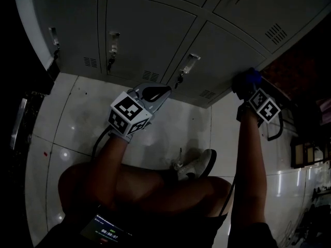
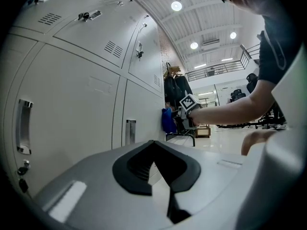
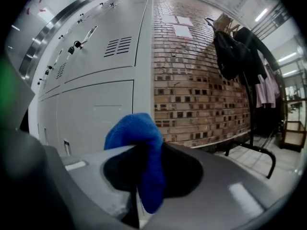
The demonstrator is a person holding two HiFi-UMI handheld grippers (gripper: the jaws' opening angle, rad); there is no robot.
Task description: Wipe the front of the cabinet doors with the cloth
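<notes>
A: From the head view, where is the cloth (image 1: 249, 78) being held?

B: It is being pinched by the right gripper (image 1: 247, 87) low at the far right corner of the cabinet doors (image 1: 150, 35), and it appears to be pressed against the metal. The left gripper (image 1: 158, 93) is being kept idle above the floor (image 1: 77, 118), close to a door handle (image 1: 188, 62).

A: And in the left gripper view?

B: Its fingers are being held together at the tips, with nothing between them. A knock against the nearest handle (image 2: 130, 131) is being risked if that hand is swung carelessly.

A: What is being shown in the right gripper view?

B: The cloth (image 3: 139, 152) is being clamped between closed fingers, with only a bunched fold sticking out in front. The brick wall (image 3: 201, 95) is being seen just beside the last door (image 3: 96, 119).

A: So what is being risked?

B: Probably three things. The cloth is being gripped by a narrow fold, so it could be dragged out by friction. It could be snagged on handles or keys. At this edge, it could be carried off the door onto the brick.
</notes>
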